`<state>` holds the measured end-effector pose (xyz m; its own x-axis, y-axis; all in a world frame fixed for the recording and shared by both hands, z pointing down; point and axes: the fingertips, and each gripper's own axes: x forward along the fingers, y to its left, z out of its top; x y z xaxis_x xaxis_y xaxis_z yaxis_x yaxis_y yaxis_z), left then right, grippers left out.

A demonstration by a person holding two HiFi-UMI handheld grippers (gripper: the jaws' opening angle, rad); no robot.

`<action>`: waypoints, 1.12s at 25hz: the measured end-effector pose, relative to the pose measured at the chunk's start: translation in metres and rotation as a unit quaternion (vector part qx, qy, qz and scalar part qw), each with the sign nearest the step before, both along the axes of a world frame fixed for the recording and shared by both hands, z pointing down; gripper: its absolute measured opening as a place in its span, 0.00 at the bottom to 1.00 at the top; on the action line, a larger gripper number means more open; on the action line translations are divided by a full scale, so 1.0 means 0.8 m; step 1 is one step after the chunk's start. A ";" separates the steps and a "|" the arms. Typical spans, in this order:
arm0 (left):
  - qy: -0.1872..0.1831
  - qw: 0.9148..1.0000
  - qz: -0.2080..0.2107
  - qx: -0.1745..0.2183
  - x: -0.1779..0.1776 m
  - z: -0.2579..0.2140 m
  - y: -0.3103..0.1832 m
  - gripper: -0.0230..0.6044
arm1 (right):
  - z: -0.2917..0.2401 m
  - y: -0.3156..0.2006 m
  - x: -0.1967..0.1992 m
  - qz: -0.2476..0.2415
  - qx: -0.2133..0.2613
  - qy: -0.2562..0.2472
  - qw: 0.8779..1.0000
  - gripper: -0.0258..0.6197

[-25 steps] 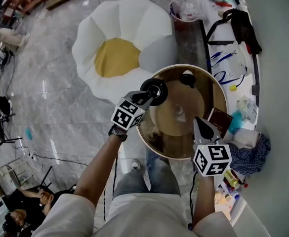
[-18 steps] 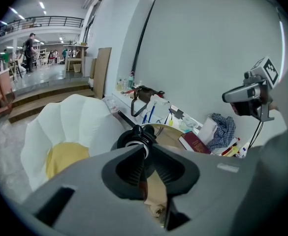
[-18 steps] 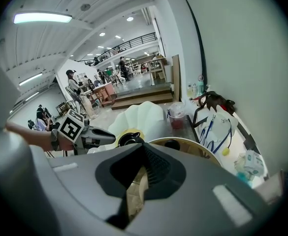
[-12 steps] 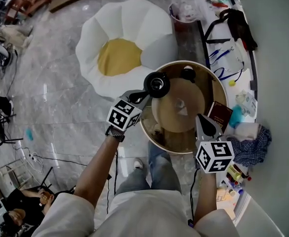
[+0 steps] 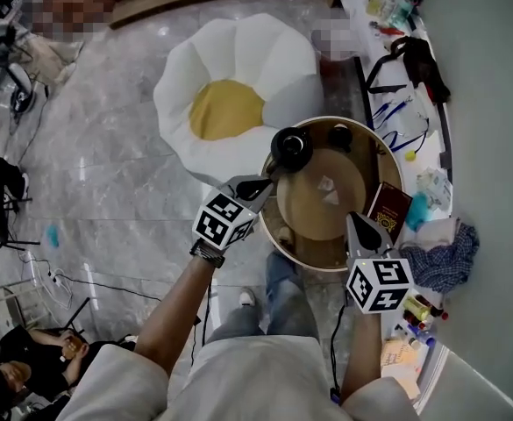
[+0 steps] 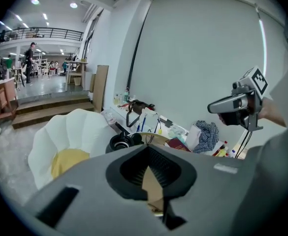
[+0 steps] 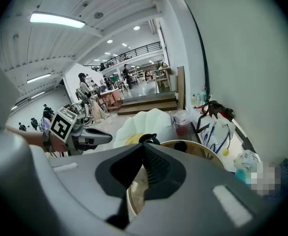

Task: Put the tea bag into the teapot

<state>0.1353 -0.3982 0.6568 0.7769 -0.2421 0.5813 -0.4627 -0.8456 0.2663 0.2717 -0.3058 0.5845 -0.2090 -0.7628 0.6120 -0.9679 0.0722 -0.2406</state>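
Left gripper: we hold the left gripper at about 9 o'clock off the round wooden table with a raised rim. Its jaws are together with nothing between them, as its own view shows.
Right gripper: the right gripper hangs over the table's 5 o'clock edge. Its jaws are likewise together and empty, and they point toward the middle.
Tea bag: the small white tea bag lies flat near the middle of the table. It is apart from both grippers, and neither touches it.
Teapot: the round black teapot stands upright on the rim at about 10 o'clock. It is near the left gripper's tips but clear of them.
Lid: a dark round piece sits at 12 o'clock (probably the teapot's lid, though we cannot be sure at this size). The pot's mouth looks open from above.
Other: a dark red book lies at 3 o'clock.
Done so far: as we judge it, the pot is only standing ready.
Left to do: we judge the whole transfer remains. One gripper must open, close on the tea bag, carry it toward 10 o'clock and drop it into the mouth.
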 end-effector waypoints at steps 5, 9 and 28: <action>0.014 0.999 -0.009 0.028 -0.026 -0.053 0.037 0.04 | -0.039 0.025 -0.018 -0.002 0.026 0.007 1.000 0.05; 0.019 0.998 -0.020 0.055 -0.051 -0.093 0.063 0.04 | -0.072 0.044 -0.036 -0.013 0.051 0.015 0.998 0.05; 0.068 0.985 -0.033 0.153 -0.131 -0.248 0.174 0.04 | -0.230 0.136 -0.128 -0.045 0.159 0.062 0.984 0.05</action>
